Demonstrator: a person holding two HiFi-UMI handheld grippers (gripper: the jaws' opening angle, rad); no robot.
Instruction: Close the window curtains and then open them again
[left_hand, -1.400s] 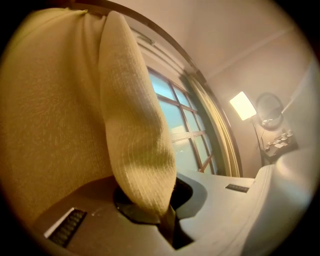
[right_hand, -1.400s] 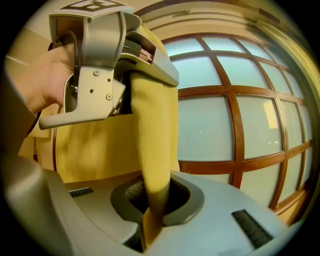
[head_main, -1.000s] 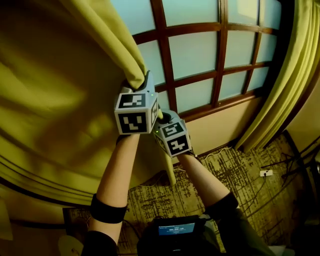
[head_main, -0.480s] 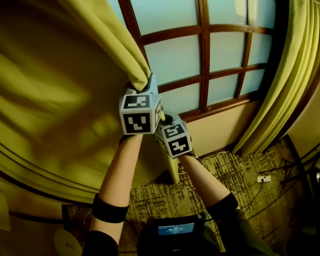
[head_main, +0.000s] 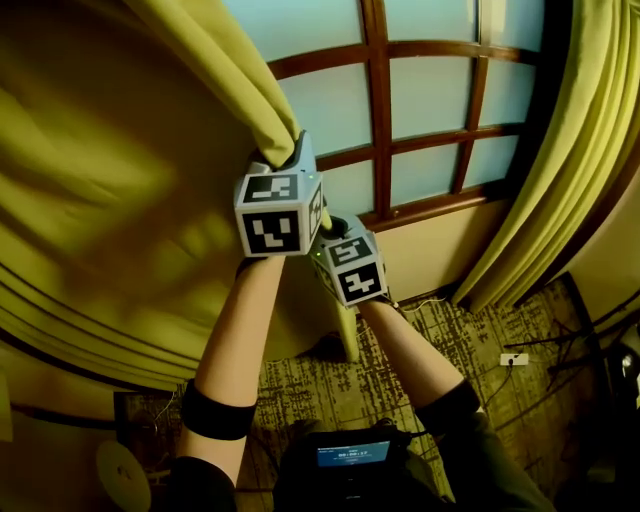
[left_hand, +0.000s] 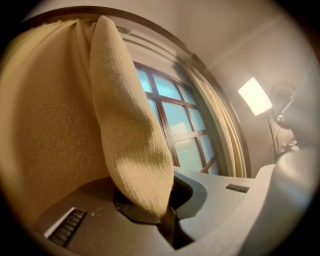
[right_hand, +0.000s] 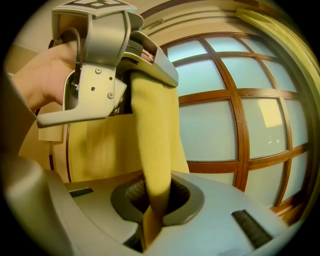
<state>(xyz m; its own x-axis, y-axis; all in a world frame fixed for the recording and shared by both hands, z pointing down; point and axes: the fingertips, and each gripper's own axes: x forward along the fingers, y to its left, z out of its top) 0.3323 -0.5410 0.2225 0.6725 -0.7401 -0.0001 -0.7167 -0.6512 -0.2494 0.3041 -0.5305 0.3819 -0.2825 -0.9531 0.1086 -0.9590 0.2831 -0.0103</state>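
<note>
Yellow-green curtain (head_main: 120, 180) clamped by its edge in left gripper (left_hand: 167, 222) and right gripper (right_hand: 150, 220), likely the closing step; next, needs hauling across the window (head_main: 430, 90).

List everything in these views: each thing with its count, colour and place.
left curtain: 1, yellow-green, covering the window's left part, its edge pinched by both grippers
right curtain: 1, yellow-green, gathered at the window's right side
window: 1, brown wooden grid with pale frosted panes, behind the curtains
carpet: 1, dark and tan pattern, on the floor below the window
small white box: 1, on the carpet at right
lamp: 1, bright white, right of the window
screen device: 1, dark with a lit screen, bottom centre
left gripper: 1, grey, marker cube, jaws shut on the left curtain
right gripper: 1, grey, marker cube, jaws shut on it just below
forearms: 2, bare, black cuffs
</note>
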